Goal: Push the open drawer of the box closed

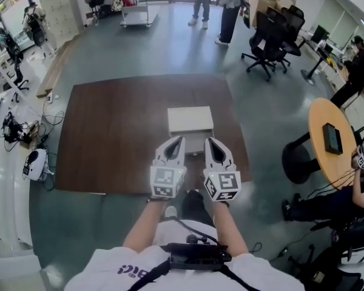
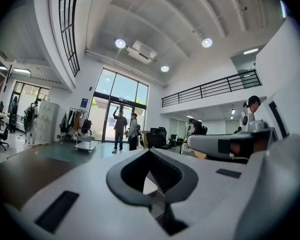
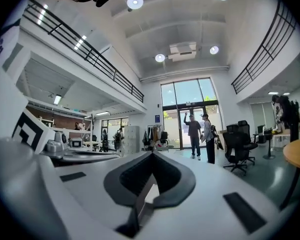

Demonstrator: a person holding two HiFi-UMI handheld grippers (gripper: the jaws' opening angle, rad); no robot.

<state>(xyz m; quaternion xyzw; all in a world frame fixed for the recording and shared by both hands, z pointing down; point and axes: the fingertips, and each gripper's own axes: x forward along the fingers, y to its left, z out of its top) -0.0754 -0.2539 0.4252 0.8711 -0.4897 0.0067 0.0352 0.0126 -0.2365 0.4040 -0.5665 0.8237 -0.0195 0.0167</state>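
Observation:
A white box (image 1: 190,119) stands in the middle of a dark brown table (image 1: 109,132). Its front faces me, and a pale drawer part (image 1: 195,145) shows just below its top, between my two grippers. My left gripper (image 1: 180,140) and right gripper (image 1: 208,140) are held side by side, tips pointing at the box front, close to it; I cannot tell whether they touch it. In the left gripper view the left gripper (image 2: 150,151) has its jaws together with nothing in them. The right gripper (image 3: 152,154) looks the same in the right gripper view. Both views aim above the table into the hall.
Black office chairs (image 1: 273,38) stand at the back right. A round wooden table (image 1: 327,135) with a dark device is at the right, with a seated person beside it. Two people (image 1: 217,5) stand far back near a cart (image 1: 138,11). Cables and equipment (image 1: 33,162) lie left.

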